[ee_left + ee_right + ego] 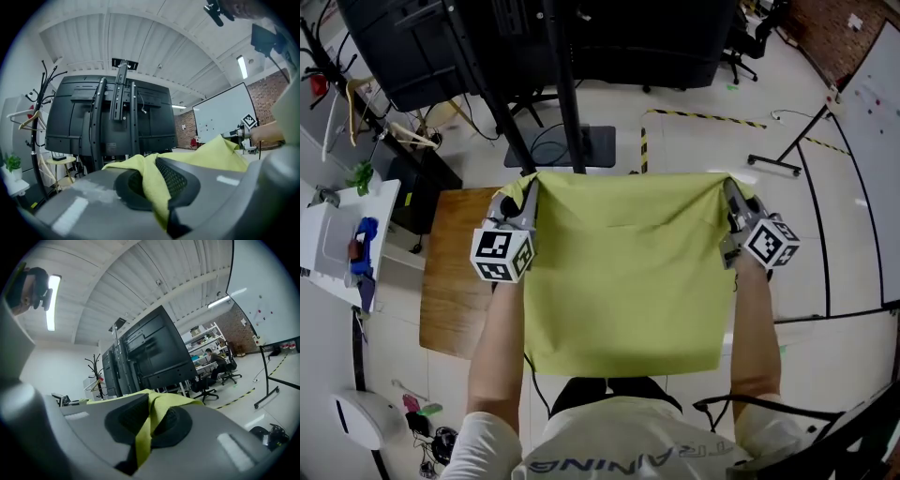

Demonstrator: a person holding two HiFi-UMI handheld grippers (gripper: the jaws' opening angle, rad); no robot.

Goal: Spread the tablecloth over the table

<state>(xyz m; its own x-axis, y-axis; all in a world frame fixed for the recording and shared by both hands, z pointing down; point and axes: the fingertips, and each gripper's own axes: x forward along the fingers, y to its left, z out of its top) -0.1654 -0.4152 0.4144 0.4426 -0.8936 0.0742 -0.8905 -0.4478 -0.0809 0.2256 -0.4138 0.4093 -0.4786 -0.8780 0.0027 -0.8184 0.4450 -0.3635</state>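
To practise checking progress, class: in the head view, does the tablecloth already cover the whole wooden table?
No, part of the wooden table shows bare left of the tablecloth.

A pale tiled floor (694, 150) carries yellow-and-black hazard tape (705, 116). A large black screen (70, 117) stands beside a coat rack (97, 370). A whiteboard (874, 131) stands near a brick wall (830, 28). A strip light (242, 67) shines on the ribbed white ceiling (140, 42).

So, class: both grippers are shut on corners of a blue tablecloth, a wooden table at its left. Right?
Wrong colour: the head view shows a yellow-green tablecloth. The left gripper and right gripper are shut on its corners, wooden table at its left.
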